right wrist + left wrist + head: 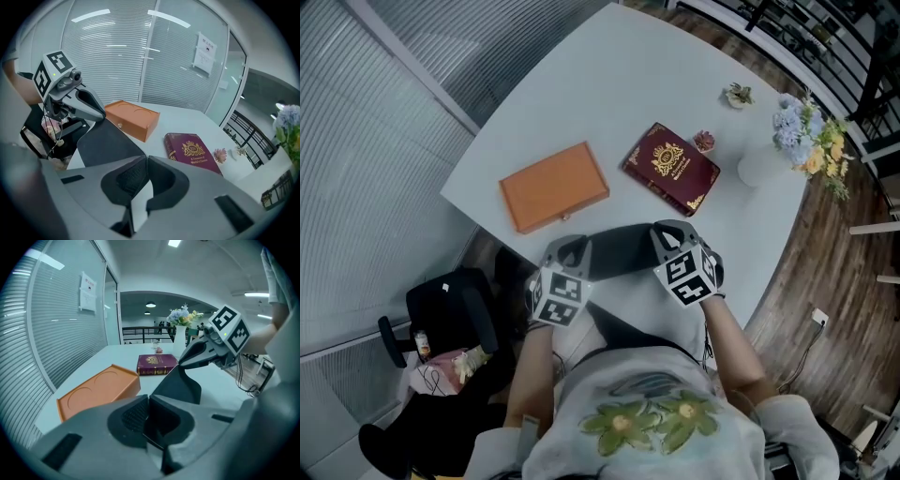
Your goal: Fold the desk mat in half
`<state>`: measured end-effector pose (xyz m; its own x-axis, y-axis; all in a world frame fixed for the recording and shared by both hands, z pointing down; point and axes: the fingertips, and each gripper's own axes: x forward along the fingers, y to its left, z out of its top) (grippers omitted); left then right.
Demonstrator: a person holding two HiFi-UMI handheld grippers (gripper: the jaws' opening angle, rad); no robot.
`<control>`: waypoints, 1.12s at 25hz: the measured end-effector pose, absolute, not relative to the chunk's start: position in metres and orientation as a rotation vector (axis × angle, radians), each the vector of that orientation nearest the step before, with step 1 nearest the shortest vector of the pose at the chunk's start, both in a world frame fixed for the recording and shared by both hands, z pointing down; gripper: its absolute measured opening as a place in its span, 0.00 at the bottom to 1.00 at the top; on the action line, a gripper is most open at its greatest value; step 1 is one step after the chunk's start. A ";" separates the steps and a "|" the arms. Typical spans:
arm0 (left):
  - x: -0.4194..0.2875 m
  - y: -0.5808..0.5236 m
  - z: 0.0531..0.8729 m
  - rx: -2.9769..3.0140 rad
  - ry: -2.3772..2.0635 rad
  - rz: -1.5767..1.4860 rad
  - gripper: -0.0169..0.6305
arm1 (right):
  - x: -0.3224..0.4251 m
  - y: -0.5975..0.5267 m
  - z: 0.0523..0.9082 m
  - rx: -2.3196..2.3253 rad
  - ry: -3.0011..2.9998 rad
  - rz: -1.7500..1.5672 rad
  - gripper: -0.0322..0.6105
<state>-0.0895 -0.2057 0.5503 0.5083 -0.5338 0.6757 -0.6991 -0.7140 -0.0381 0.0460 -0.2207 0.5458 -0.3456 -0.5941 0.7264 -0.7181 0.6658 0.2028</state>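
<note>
– While the left gripper (567, 251) and the right gripper (670, 234) hang side by side over the near edge of the table (581, 84), where is the desk mat (622, 251)?

– Strung between them. It is a dark sheet spanning from one pair of jaws to the other, just in front of the person.

– Are the jaws spread?

– No. The left gripper's jaws are pressed together on one end of the mat, and its own view shows the dark sheet running out of the pinch, up to the other gripper. The right gripper's jaws are pinched the same way on the opposite end.

– What lies beyond?

– An orange box (553, 186) and a maroon book (671, 168) farther out on the table, both apart from the mat.
</note>
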 end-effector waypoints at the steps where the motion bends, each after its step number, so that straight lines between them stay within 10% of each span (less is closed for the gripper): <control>1: -0.090 -0.207 0.552 2.512 -1.046 1.006 0.05 | 0.046 -0.222 0.548 1.011 -2.059 0.194 0.10; 28: -0.092 -0.237 0.628 2.390 -0.983 1.180 0.05 | 0.041 -0.253 0.622 0.887 -2.010 0.300 0.10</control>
